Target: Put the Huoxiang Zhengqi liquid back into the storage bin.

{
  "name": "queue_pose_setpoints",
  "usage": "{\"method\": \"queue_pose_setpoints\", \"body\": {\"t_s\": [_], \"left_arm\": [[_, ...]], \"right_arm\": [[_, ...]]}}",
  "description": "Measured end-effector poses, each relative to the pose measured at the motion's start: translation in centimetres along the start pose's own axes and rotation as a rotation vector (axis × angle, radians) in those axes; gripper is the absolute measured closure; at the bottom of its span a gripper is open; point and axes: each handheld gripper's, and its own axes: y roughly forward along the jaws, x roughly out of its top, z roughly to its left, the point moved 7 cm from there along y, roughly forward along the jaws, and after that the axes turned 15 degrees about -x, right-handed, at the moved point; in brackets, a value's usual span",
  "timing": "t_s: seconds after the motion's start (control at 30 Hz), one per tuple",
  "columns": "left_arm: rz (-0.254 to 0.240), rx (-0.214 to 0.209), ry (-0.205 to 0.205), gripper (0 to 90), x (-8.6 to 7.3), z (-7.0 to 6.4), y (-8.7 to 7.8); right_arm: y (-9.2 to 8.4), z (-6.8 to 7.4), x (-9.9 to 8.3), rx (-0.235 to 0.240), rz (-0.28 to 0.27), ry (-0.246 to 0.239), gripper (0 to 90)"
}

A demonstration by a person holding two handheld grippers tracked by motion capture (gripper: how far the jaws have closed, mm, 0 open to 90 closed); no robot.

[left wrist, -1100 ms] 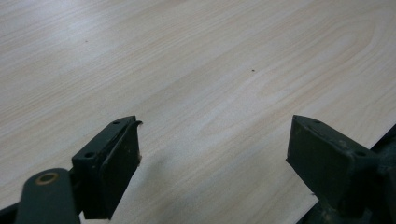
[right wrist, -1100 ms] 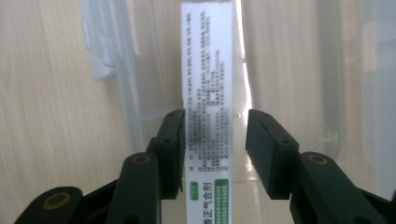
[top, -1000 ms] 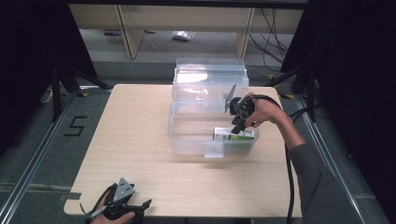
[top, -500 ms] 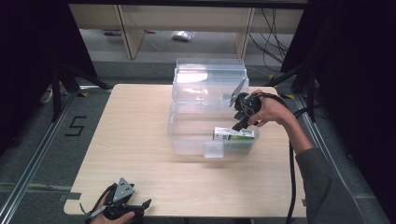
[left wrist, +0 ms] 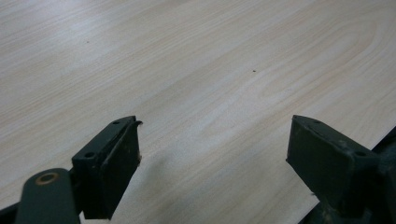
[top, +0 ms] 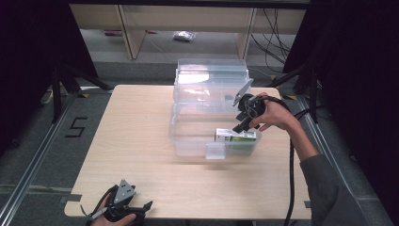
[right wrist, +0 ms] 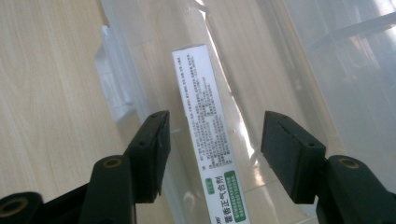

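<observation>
A clear plastic storage box [top: 188, 134] stands in the middle of the table, its lid raised at the back. Inside it, near the front right corner, lies a white and green carton [top: 236, 136]. My right gripper [top: 241, 124] hovers just above that carton, open, its jaws straddling the carton [right wrist: 210, 140] with a gap on each side. At the table's near left corner my left gripper [top: 136, 209] rests low, open, with only bare wood [left wrist: 196, 93] between its jaws.
The light wooden table [top: 131, 136] has free room left of and in front of the box. A latch tab [top: 215, 151] juts from the box's front wall. Shelving and cables stand beyond the far edge; metal rails run along the floor on both sides.
The right gripper has shifted slightly above the carton inside the box, still open. The left gripper has stayed put.
</observation>
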Motion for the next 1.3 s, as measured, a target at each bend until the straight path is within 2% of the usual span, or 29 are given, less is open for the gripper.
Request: {"method": "queue_pose_setpoints", "body": {"t_s": [0.07,0.1,0.17,0.2,0.23,0.33,0.43,0.53,0.63,0.67,0.7,0.77,0.87,0.9,0.93,0.97,1.0,1.03,1.07,1.1,1.13,1.17,1.23,1.27,1.3], "left_arm": [[0.013,0.003,0.004,16.5,0.0,0.0,-0.1],[0.006,-0.002,0.003,16.6,0.0,0.0,0.0],[0.005,-0.002,0.002,16.5,-0.1,0.0,0.0],[-0.012,-0.002,-0.012,16.6,0.0,0.0,0.1],[-0.016,0.000,-0.014,16.5,0.1,0.0,0.1],[0.008,-0.006,0.000,16.5,-0.1,0.0,0.0],[-0.015,0.002,-0.013,16.5,0.1,0.0,0.1],[0.006,-0.004,-0.001,16.6,-0.1,0.0,0.0],[-0.013,-0.002,-0.011,16.5,0.1,0.0,0.1],[-0.005,0.001,-0.004,16.5,0.0,0.0,0.1],[0.010,-0.005,0.002,16.5,-0.1,0.0,0.0],[-0.011,-0.004,-0.012,16.5,0.0,0.0,0.1],[0.003,-0.001,-0.003,16.5,0.0,0.1,0.0],[0.004,0.000,0.000,16.5,0.0,0.0,-0.1],[0.000,-0.001,-0.008,16.5,-0.1,0.0,0.0],[-0.020,0.002,-0.020,16.6,0.1,0.0,0.1],[-0.017,0.005,-0.017,16.6,0.1,0.0,0.1],[-0.018,0.008,-0.012,16.6,0.1,0.1,0.1],[0.006,-0.001,0.003,16.6,0.0,0.1,0.0],[0.004,0.000,0.001,16.6,0.0,0.1,0.0],[-0.018,0.002,-0.016,16.6,0.1,0.0,0.1],[-0.019,0.009,-0.014,16.6,0.1,0.1,0.1],[-0.021,0.004,-0.017,16.6,0.1,0.0,0.1],[0.003,-0.002,-0.003,16.6,0.0,0.0,0.0],[-0.013,0.002,-0.016,16.6,0.0,0.0,0.0]], "right_arm": [[0.0,0.1,0.0,-0.004,0.005,0.014,42.0],[0.1,0.2,0.1,-0.009,-0.010,0.030,41.6],[0.2,0.3,0.0,-0.030,0.001,0.088,39.5],[0.3,0.3,0.0,-0.036,-0.010,0.096,39.4],[0.2,0.4,0.0,-0.040,-0.014,0.129,38.9],[0.0,0.5,0.0,-0.070,-0.026,0.183,35.7],[-0.2,0.8,-0.1,-0.075,-0.046,0.200,35.1],[-0.3,1.3,-0.3,-0.079,-0.052,0.225,33.9],[-0.3,1.7,-0.6,-0.109,-0.063,0.228,32.8],[-0.4,1.9,-0.6,-0.096,-0.065,0.240,32.6],[-0.5,1.9,-0.7,-0.112,-0.078,0.243,32.3],[-0.7,2.2,-0.8,-0.121,-0.098,0.274,31.3],[-1.1,2.5,-1.1,-0.138,-0.130,0.302,31.4],[-1.3,2.7,-1.3,-0.154,-0.119,0.328,31.7],[-1.2,2.6,-1.4,-0.168,-0.147,0.305,31.6],[-1.3,2.7,-1.6,-0.164,-0.157,0.308,31.6],[-1.5,3.0,-1.7,-0.137,-0.161,0.326,31.6],[-1.5,2.9,-1.8,-0.157,-0.180,0.308,31.5],[-1.6,3.2,-2.0,-0.160,-0.165,0.351,31.3],[-1.5,3.2,-2.1,-0.162,-0.183,0.335,31.3],[-1.6,3.4,-2.2,-0.149,-0.180,0.333,31.3],[-1.5,3.6,-2.2,-0.151,-0.186,0.363,31.2],[-1.4,4.0,-2.2,-0.143,-0.201,0.366,30.9],[-1.6,4.2,-2.3,-0.128,-0.182,0.380,30.8],[-1.4,4.0,-2.3,-0.149,-0.217,0.346,30.3]]}}
